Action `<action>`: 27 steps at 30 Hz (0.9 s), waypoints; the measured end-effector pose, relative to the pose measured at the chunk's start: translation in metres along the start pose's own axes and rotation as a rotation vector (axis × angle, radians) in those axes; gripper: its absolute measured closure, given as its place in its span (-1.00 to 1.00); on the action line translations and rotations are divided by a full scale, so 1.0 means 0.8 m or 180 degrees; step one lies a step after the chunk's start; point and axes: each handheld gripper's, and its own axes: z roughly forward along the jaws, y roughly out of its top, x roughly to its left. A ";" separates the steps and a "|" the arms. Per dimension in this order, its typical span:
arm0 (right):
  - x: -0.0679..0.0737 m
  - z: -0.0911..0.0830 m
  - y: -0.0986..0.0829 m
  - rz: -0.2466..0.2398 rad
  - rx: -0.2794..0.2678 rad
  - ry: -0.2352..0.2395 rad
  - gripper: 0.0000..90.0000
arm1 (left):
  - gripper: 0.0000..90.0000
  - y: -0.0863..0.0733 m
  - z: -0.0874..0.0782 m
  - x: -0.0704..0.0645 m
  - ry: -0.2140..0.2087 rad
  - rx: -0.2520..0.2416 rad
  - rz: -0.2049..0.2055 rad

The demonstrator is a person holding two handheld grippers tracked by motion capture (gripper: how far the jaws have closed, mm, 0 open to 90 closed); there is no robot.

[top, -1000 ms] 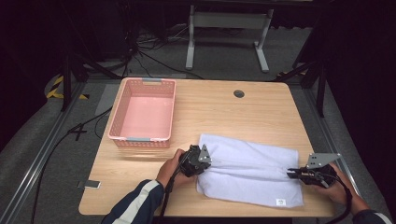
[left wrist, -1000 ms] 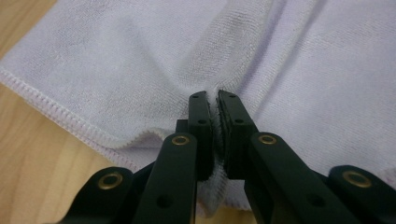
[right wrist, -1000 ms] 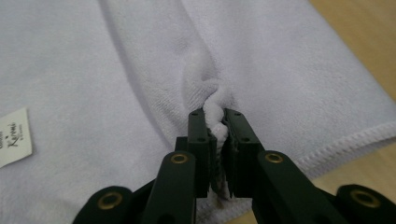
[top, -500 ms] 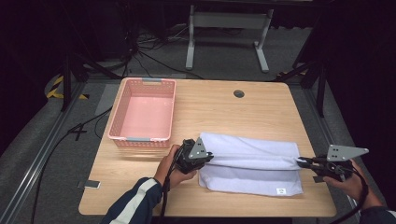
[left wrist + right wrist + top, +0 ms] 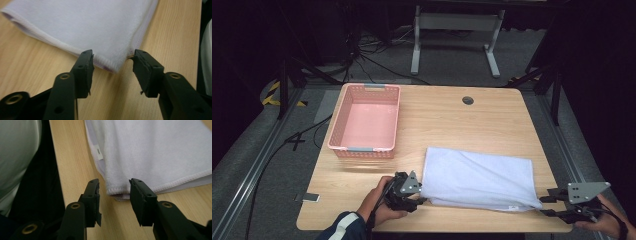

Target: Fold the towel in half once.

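A white folded towel [image 5: 477, 175] lies flat on the wooden table [image 5: 452, 125], near its front edge. My left gripper [image 5: 421, 200] sits at the towel's front left corner. In the left gripper view the towel [image 5: 87, 22] ends in a corner that points into the gap of my left gripper [image 5: 112, 60], whose jaws stand open and apart from the cloth. My right gripper [image 5: 544, 205] is at the front right corner. In the right gripper view the towel [image 5: 155, 152] has its hemmed corner between the jaws of my right gripper [image 5: 113, 187], which is open.
A pink plastic basket [image 5: 362, 149] stands empty at the left of the table. A round cable hole [image 5: 468, 100] is at the back. A small flat device [image 5: 307, 197] lies near the front left corner. A metal stand [image 5: 452, 30] is on the floor behind.
Both grippers have moved toward the table's front edge, drawing the towel's upper layer with them. The towel now lies flat in a neat fold, with the jaws open at its corners.
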 end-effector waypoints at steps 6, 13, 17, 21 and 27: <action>0.006 -0.028 0.020 0.0095 -0.0352 -0.0356 0.47 | 0.20 0.017 -0.001 0.005 0.0056 -0.0268 -0.0091; 0.005 0.019 0.063 0.0168 -0.0215 -0.0420 0.70 | 0.46 0.043 0.042 0.013 -0.0192 -0.0092 -0.0035; 0.006 0.055 0.058 0.0096 0.0156 -0.0203 0.76 | 0.51 0.037 0.054 0.004 -0.0366 0.0156 0.0102; 0.013 0.064 0.046 0.0095 0.0367 -0.0082 0.80 | 0.55 0.024 0.058 -0.003 -0.0421 0.0225 0.0116; 0.019 0.064 0.036 0.0102 0.0385 -0.0114 0.80 | 0.44 0.008 0.043 -0.008 -0.0424 0.0220 0.0067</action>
